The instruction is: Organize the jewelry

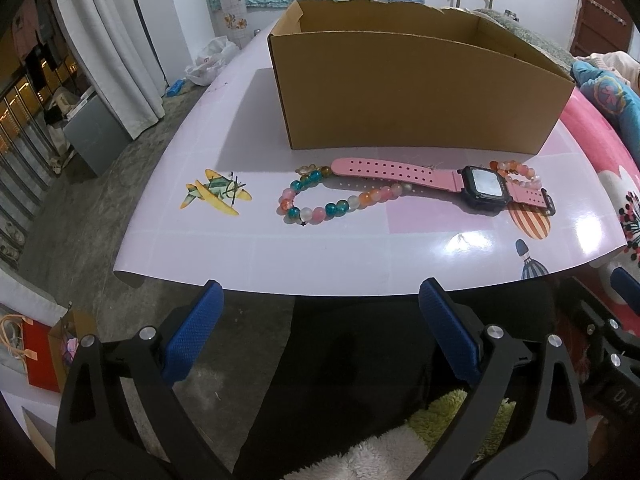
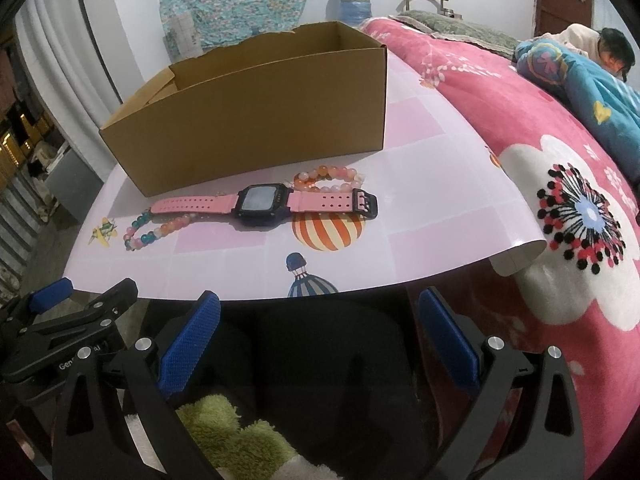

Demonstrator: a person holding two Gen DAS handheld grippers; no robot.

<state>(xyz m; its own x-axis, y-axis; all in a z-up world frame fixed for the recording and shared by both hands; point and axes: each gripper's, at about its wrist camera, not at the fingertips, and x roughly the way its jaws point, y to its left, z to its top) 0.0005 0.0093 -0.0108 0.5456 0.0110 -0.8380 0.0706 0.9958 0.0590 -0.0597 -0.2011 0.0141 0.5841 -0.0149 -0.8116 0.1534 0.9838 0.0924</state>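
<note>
Since the cardboard box (image 1: pixel 416 92) shows no jewelry over what you can see of its walls, and its floor is hidden from both views, you should judge the task as barely begun, if begun at all; all three pieces lie on the table (image 1: pixel 320 256) just in front of the box's near wall. You have the pink watch (image 1: pixel 452 182) stretched out flat with its dark face up; the teal-and-pink bead bracelet (image 1: pixel 320 204) lies to its left, one end tucked under or against the strap; the orange-and-white bead bracelet (image 2: pixel 330 178) sits by the buckle end, between the watch and the box, touching the strap. Your left gripper (image 1: pixel 320 332) hovers off the near edge of the table with its blue pads spread wide and nothing between them; your right gripper (image 2: pixel 318 332) is likewise wide apart and empty, also short of the table edge. What remains, as far as can be told, is everything: each piece picked up and set into the box; the overlapping strap and beads may drag one another when you lift either.
</note>
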